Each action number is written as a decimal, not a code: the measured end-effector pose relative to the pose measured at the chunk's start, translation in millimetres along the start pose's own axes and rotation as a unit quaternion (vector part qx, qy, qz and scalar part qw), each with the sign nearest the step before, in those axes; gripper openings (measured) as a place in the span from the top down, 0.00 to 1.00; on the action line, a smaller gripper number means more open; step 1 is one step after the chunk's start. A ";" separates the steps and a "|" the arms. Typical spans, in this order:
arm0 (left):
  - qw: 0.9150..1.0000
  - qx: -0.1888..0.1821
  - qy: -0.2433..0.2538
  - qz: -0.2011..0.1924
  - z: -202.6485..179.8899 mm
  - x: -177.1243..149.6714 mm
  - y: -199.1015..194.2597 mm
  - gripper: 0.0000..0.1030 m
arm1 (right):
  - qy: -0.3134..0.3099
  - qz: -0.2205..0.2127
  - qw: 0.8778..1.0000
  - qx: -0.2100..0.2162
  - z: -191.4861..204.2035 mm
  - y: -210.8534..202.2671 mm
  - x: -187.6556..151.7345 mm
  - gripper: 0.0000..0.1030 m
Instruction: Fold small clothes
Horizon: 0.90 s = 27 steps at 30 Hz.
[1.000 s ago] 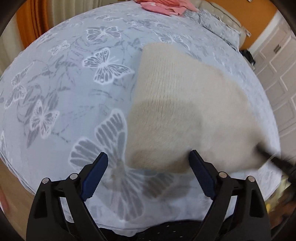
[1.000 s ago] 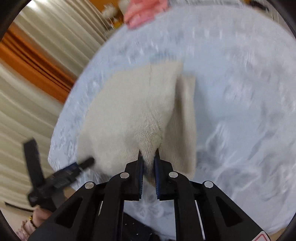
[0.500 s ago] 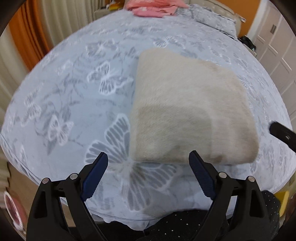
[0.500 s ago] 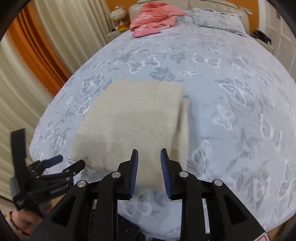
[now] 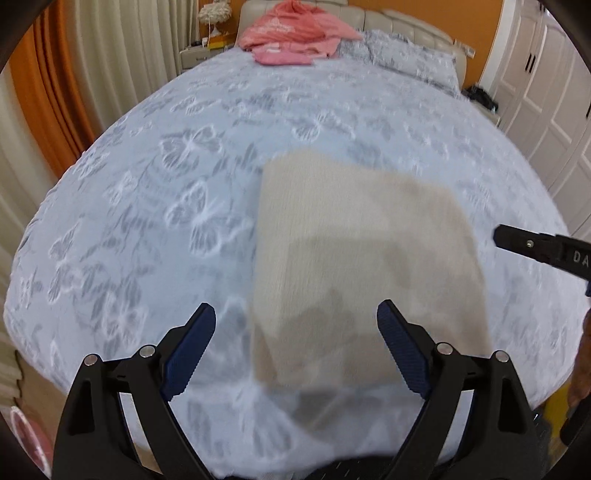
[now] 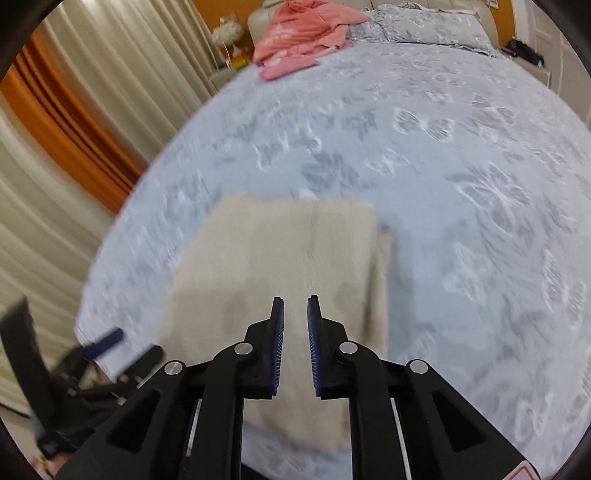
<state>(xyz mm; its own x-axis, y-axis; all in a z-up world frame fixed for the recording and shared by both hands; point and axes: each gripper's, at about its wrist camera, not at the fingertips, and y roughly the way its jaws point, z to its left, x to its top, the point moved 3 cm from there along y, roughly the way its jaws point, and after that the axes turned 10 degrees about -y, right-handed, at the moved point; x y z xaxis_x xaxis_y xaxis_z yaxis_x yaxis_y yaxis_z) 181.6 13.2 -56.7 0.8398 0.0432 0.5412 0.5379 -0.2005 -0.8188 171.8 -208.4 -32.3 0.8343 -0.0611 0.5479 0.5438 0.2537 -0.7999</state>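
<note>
Left gripper (image 5: pixel 295 347) gapes wide and empty; right gripper (image 6: pixel 296 325) is closing on nothing. Below both, near the bed (image 5: pixel 184 155)'s foot edge, lies the folded cream knit (image 5: pixel 362 266): soft, light, floppy, best pinched at a corner.

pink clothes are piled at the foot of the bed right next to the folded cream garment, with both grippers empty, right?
Not quite. The pink clothes lie at the head of the bed, by the pillow, far from the folded cream garment. The left wrist view shows this. Both grippers are empty.
</note>
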 end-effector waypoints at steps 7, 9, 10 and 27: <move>0.996 0.006 -0.031 0.082 1.4 32.5 98.1 0.12 | -0.005 0.106 0.993 -0.054 -44.7 89.0 -8.4 1.00; 0.993 -0.015 -0.043 0.106 6.6 31.2 117.2 0.11 | 0.024 0.062 0.997 -0.023 -40.4 61.7 0.8 0.97; 0.993 -0.025 -0.057 0.103 10.2 34.7 115.2 0.11 | 0.027 0.040 0.999 -0.015 -36.4 48.2 1.3 0.97; 0.999 0.022 0.028 -0.010 1.9 -20.5 -25.2 0.10 | -0.028 -0.007 0.998 -0.047 35.9 -51.3 -86.2 0.81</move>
<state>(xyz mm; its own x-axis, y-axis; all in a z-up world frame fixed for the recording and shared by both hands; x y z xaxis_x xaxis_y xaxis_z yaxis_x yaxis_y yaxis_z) 150.9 19.2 -47.5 0.8235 -0.0090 0.5672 0.5591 -0.1562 -0.8142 68.7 -181.5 -29.7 0.8219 -0.0092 0.5696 0.5633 0.1620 -0.8102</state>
